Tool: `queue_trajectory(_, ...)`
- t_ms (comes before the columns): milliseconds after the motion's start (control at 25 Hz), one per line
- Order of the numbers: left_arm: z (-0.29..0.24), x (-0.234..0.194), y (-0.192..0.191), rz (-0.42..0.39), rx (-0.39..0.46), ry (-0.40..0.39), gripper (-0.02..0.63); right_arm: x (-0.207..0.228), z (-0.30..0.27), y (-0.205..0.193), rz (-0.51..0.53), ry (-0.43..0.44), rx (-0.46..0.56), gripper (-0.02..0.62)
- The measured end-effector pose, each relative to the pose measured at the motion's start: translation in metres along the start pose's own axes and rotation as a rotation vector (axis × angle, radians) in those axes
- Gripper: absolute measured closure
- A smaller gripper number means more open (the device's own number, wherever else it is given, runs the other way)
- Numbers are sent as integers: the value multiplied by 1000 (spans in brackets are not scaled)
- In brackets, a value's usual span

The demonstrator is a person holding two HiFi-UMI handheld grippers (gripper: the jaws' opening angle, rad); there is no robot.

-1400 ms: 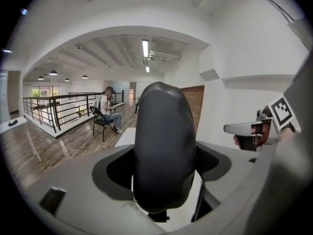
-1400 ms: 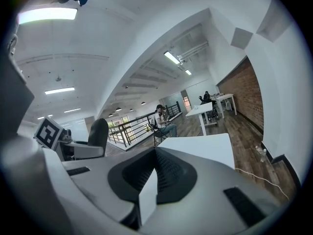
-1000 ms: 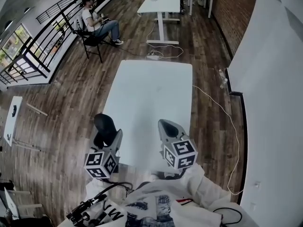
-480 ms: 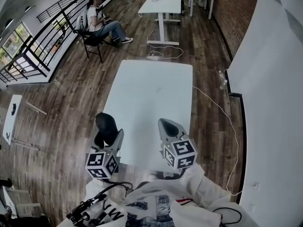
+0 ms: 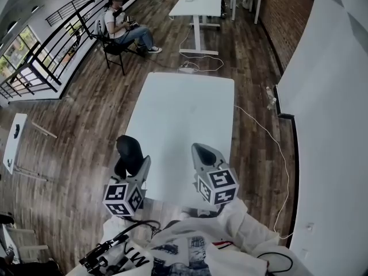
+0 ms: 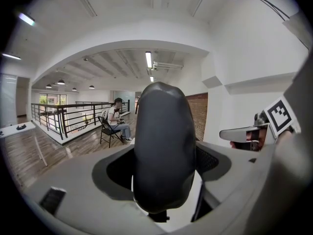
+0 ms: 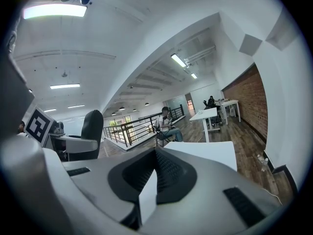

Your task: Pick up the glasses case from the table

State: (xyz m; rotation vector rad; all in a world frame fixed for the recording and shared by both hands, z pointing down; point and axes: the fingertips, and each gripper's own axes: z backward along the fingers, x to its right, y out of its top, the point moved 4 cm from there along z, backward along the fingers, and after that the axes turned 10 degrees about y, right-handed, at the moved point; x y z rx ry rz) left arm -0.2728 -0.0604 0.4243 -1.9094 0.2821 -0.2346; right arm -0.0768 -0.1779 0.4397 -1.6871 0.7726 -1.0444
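Jaws of the left gripper [image 5: 133, 167] clamp a smooth black oval glasses case [image 5: 127, 148], standing on end between them, its long axis upright and rounded top above the tips. The right gripper [image 5: 201, 153], just beside it, has its jaws pressed together, empty.

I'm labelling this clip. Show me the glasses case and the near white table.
glasses case [image 6: 164, 146]: left gripper view, middle of its dark shell.
near white table [image 5: 184, 108]: head view, bare middle of its top.
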Motion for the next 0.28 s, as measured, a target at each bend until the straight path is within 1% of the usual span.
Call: queue_trajectory(280, 1, 2, -1, -4, -6, 3, 225, 1, 2, -1, -5, -1, -4, 594)
